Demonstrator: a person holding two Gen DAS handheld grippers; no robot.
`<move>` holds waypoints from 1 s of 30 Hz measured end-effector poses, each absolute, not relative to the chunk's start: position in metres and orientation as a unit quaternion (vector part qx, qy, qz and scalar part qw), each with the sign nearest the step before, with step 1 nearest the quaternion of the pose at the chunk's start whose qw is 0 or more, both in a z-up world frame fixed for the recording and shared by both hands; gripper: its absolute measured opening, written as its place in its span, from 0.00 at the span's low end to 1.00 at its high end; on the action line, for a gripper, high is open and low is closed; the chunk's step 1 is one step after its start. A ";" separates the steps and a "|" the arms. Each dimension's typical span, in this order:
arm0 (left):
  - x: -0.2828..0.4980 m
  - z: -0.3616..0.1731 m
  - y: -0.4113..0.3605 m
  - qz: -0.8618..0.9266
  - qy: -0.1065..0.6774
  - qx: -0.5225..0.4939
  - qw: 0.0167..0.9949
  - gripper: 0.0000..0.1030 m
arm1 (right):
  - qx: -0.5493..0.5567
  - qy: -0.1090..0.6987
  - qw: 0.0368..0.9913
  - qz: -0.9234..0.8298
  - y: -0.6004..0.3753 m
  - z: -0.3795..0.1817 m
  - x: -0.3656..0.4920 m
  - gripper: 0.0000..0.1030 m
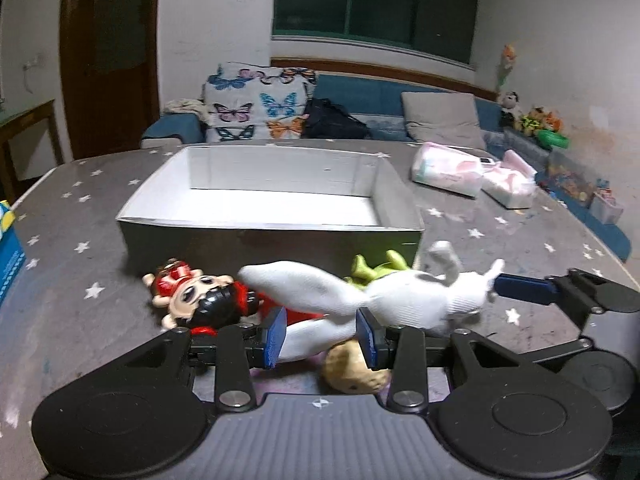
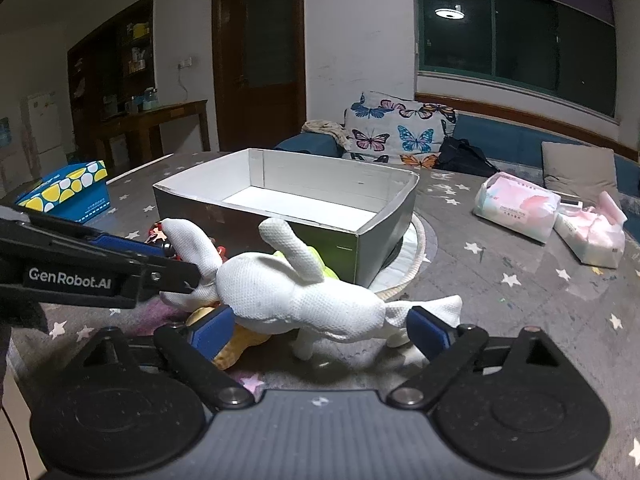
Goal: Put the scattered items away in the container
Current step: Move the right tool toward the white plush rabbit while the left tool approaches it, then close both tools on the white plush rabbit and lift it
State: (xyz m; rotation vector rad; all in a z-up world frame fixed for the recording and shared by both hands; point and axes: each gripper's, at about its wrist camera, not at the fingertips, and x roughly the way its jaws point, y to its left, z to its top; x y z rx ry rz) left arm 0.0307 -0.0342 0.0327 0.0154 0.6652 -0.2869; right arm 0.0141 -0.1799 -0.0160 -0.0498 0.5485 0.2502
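A white plush animal (image 1: 404,300) (image 2: 304,300) lies in front of the open white-lined box (image 1: 276,236) (image 2: 384,248). My left gripper (image 1: 322,332) is shut on one white limb of the plush. My right gripper (image 2: 320,330) is open, its blue pads on either side of the plush body; it shows in the left wrist view (image 1: 524,286). A red-and-black doll (image 1: 192,300), a green toy (image 1: 376,268) (image 2: 324,268) and a tan peanut-shaped toy (image 1: 352,368) (image 2: 236,344) lie by the plush.
Two pink-white tissue packs (image 1: 448,174) (image 2: 516,204) lie at the right on the grey star-patterned table (image 1: 80,280). A blue and yellow box (image 2: 68,192) stands at the left. A sofa with a butterfly cushion (image 1: 256,104) is behind the table.
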 end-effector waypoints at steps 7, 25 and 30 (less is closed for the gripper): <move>0.044 0.035 -0.036 -0.173 0.331 -0.009 0.928 0.40 | -0.039 0.270 0.954 0.124 -0.178 -0.016 0.020 0.92; 0.070 0.034 -0.011 -0.217 0.358 -0.090 0.904 0.40 | -0.086 0.258 0.952 0.140 -0.177 -0.009 0.027 0.92; 0.078 0.031 -0.007 -0.228 0.366 -0.119 0.894 0.40 | -0.094 0.260 0.950 0.147 -0.174 -0.012 0.028 0.91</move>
